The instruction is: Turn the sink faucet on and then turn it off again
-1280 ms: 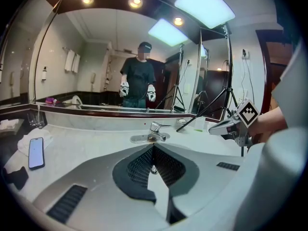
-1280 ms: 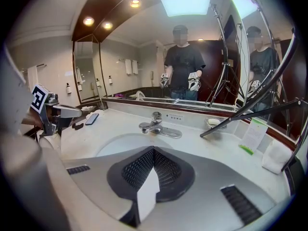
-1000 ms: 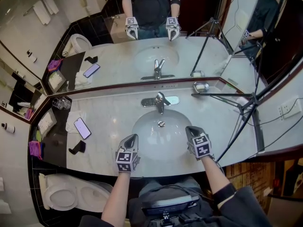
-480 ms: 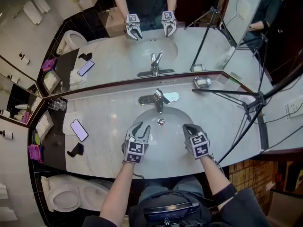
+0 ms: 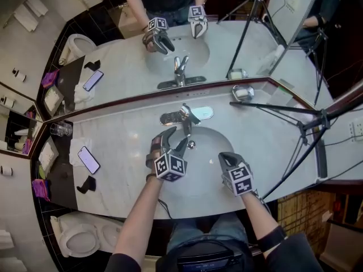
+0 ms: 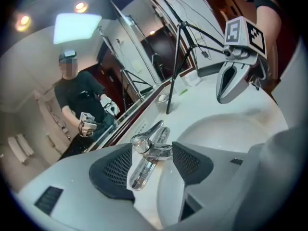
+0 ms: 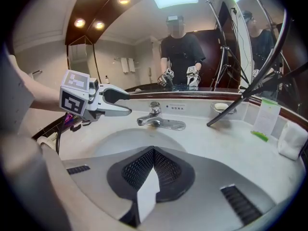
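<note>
Faucet [image 5: 185, 117]: chrome single-lever mixer on an oval plate, at the back rim of the sink [image 5: 207, 152], on the pale worktop [image 5: 125, 132] below the mirror [image 5: 255, 38]. Left gripper [image 5: 175, 138] fingers have just been opening and are now spread wide, with the lever in the gap and the pads not pressing it. Right gripper [image 5: 223, 157] fingers are clenched together over the sink's front right, well apart from the faucet.

No legible text or numbers, backsplash label [image 7: 178, 108] — too small to read
</note>
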Demonstrator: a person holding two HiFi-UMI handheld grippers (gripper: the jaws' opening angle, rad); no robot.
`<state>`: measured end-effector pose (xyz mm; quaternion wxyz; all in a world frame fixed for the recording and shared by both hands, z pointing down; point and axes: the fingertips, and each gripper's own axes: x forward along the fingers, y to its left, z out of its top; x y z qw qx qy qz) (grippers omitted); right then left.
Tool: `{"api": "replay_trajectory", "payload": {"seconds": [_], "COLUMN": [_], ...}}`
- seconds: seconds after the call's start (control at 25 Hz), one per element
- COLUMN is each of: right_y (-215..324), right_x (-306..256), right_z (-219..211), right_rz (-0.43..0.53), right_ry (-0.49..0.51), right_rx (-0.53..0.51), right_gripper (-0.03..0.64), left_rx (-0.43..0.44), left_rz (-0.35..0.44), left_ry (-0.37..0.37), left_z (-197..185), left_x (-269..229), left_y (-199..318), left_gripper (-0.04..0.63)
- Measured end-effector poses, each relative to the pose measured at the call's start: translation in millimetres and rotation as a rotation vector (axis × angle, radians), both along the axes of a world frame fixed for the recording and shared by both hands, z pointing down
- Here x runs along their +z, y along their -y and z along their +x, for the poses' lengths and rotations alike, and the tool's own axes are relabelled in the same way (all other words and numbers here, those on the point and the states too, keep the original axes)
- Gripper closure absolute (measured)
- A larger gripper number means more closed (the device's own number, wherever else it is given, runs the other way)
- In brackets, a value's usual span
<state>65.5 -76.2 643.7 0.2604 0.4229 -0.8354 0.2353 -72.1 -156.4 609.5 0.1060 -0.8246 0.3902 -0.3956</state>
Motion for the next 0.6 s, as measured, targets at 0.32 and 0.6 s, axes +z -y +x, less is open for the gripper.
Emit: {"api": "replay_trajectory", "payload": {"seconds": [0.32,0.6], "right_y": [-14,-17], "right_x": [23,33], "right_z": [19,28], "right_rz": [-0.049,-0.067], "right_ry": [-0.004,-0.010], "right_rx": [0.032,0.049], "right_gripper": [0.595,0.595], "left_rx": [0.157,0.200], "left_rz": [0.092,0.071], "left_ry": [0.182,0.205], "left_z": [25,43], "left_x": [13,30], "left_y": [41,55], "left_gripper": [0.336,0.327]}}
